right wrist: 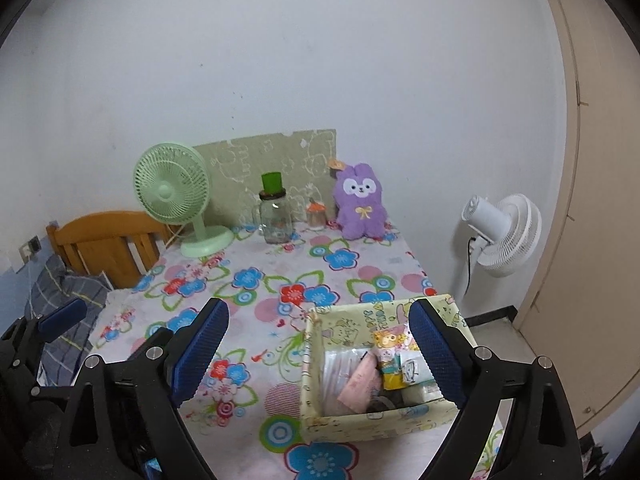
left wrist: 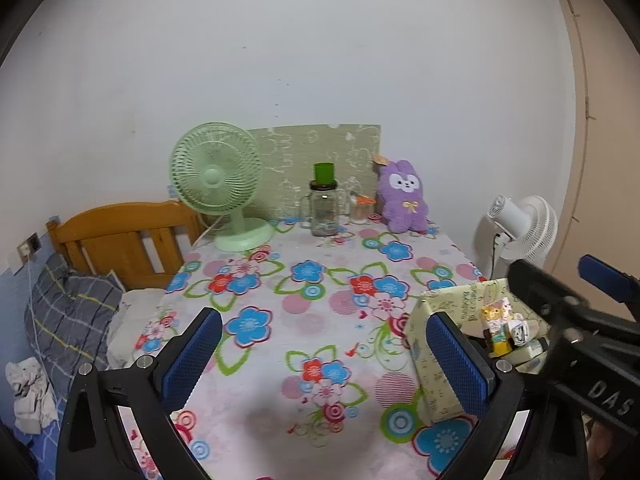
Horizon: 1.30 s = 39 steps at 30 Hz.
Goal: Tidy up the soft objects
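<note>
A purple plush bunny [left wrist: 403, 198] sits upright at the far edge of the flowered table [left wrist: 304, 300], against the wall; it also shows in the right wrist view [right wrist: 361, 208]. A pale yellow fabric box [right wrist: 316, 364] holding several small soft packets [right wrist: 360, 380] stands at the table's near right; its corner shows in the left wrist view [left wrist: 432, 368]. My left gripper [left wrist: 324, 356] is open and empty above the near table. My right gripper [right wrist: 320, 354] is open and empty, its right finger over the box.
A green desk fan [left wrist: 218, 184], a glass jar with a green cup on top [left wrist: 323, 208] and a small orange-lidded jar [left wrist: 362, 210] stand at the back. A white floor fan [right wrist: 500, 236] is right of the table. A wooden headboard [left wrist: 120, 240] and plaid pillow [left wrist: 68, 320] lie left.
</note>
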Each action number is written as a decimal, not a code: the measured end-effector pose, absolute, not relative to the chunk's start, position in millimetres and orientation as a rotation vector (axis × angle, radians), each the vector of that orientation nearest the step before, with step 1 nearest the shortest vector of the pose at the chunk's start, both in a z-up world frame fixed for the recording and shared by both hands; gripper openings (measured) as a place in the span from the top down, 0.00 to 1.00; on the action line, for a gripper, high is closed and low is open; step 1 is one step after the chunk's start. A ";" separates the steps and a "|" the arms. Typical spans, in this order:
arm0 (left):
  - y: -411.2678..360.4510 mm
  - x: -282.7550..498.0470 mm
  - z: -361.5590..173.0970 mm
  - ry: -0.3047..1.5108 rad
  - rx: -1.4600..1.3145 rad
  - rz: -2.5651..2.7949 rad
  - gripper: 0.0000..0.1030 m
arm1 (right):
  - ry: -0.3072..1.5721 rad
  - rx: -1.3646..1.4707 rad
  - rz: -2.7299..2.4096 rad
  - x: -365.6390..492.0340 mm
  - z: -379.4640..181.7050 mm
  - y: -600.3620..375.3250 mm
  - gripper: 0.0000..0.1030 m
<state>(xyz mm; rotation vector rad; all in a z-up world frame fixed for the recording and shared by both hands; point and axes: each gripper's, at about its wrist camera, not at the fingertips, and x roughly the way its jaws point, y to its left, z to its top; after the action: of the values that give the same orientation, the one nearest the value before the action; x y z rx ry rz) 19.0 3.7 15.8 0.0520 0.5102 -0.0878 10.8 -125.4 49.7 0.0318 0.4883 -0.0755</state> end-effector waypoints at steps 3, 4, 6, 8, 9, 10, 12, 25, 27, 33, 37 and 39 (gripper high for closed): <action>15.5 12.9 18.4 0.500 0.041 -0.070 0.00 | 0.469 0.036 -0.073 4.3 53.7 -121.5 0.07; 19.7 10.6 19.4 0.495 0.037 -0.062 0.00 | 0.464 0.038 -0.073 2.3 54.6 -120.2 0.06; 25.1 5.4 20.8 0.489 0.033 -0.057 0.00 | 0.454 0.038 -0.074 -1.8 56.7 -118.7 0.06; 29.5 0.1 22.3 0.480 0.032 -0.053 0.00 | 0.442 0.037 -0.078 -7.1 58.7 -117.6 0.06; 30.6 -0.6 22.8 0.478 0.031 -0.054 0.00 | 0.439 0.037 -0.079 -8.5 59.5 -117.4 0.06; 32.4 -3.0 23.5 0.474 0.030 -0.055 0.00 | 0.436 0.039 -0.081 -10.6 60.3 -117.0 0.06; 34.7 -6.6 24.5 0.467 0.028 -0.055 0.00 | 0.430 0.044 -0.084 -15.0 61.0 -117.5 0.06; 50.4 -18.0 26.3 0.454 -0.003 -0.044 0.00 | 0.431 0.042 -0.087 -25.7 55.0 -111.9 0.05; 51.6 -18.2 26.9 0.452 -0.009 -0.043 0.00 | 0.431 0.042 -0.083 -25.8 54.9 -111.0 0.05; 54.6 -16.1 28.0 0.462 -0.029 -0.035 0.00 | 0.428 0.034 -0.070 -26.0 54.9 -108.9 0.04; 52.9 -17.6 28.8 0.456 -0.032 -0.025 0.00 | 0.427 0.022 -0.062 -24.6 54.4 -108.1 0.03; 52.8 -18.1 28.8 0.455 -0.031 -0.024 0.00 | 0.427 0.020 -0.057 -23.7 54.1 -107.5 0.02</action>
<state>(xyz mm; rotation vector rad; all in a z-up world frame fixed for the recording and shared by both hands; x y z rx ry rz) -18.1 52.8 28.8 -0.0310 0.4553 -0.0239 -23.7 -107.5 54.1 0.0203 0.4271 -0.0567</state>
